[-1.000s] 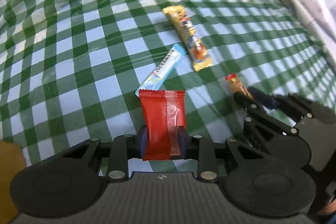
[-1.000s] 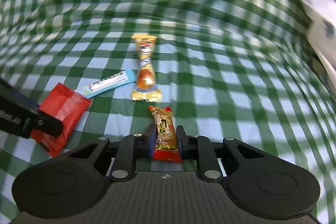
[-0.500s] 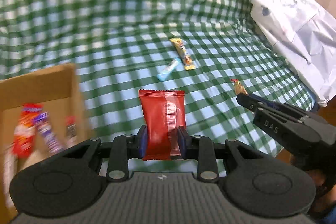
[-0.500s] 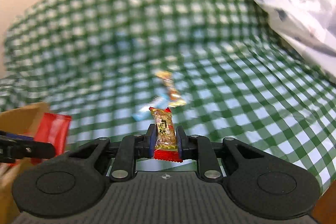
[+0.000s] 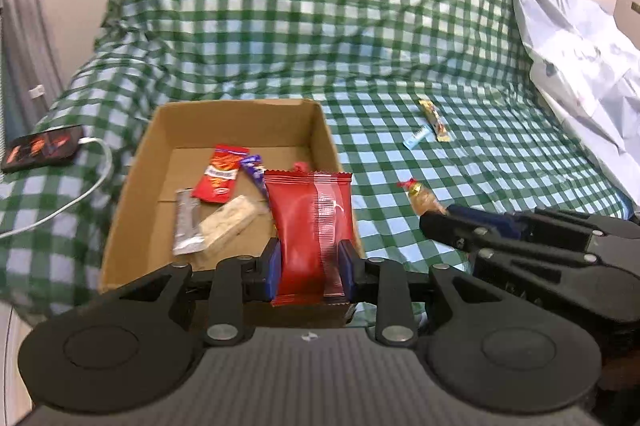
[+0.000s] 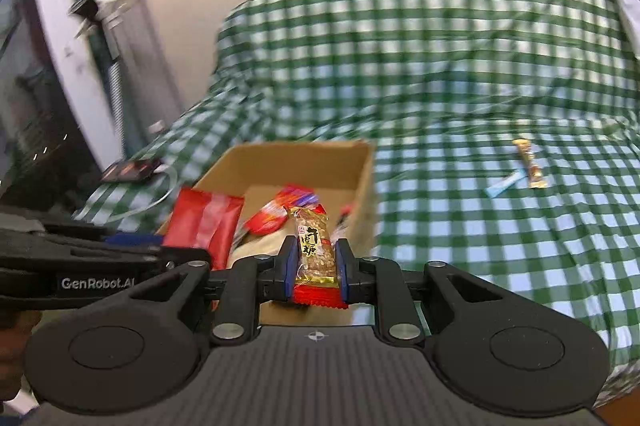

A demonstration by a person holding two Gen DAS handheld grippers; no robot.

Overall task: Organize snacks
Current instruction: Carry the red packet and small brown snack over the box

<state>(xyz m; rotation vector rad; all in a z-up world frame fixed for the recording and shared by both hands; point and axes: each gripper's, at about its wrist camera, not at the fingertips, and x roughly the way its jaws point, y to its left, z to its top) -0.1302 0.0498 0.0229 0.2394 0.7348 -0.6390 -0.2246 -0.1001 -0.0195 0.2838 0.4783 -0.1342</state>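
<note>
A green-and-white checked cloth [image 5: 280, 26] covers the couch. On it sits a plain brown cardboard box [image 5: 320, 130]. Near the camera, a solid red packet [image 5: 312, 226] with a shiny stripe is gripped by blue-padded black fingers [image 5: 272, 266]. A peanut candy [image 6: 314, 250], golden brown in clear wrap with red ends, sits to the right. Far right lie a yellow bar [image 5: 434, 120] and a pale blue bar [image 5: 416, 138].
</note>
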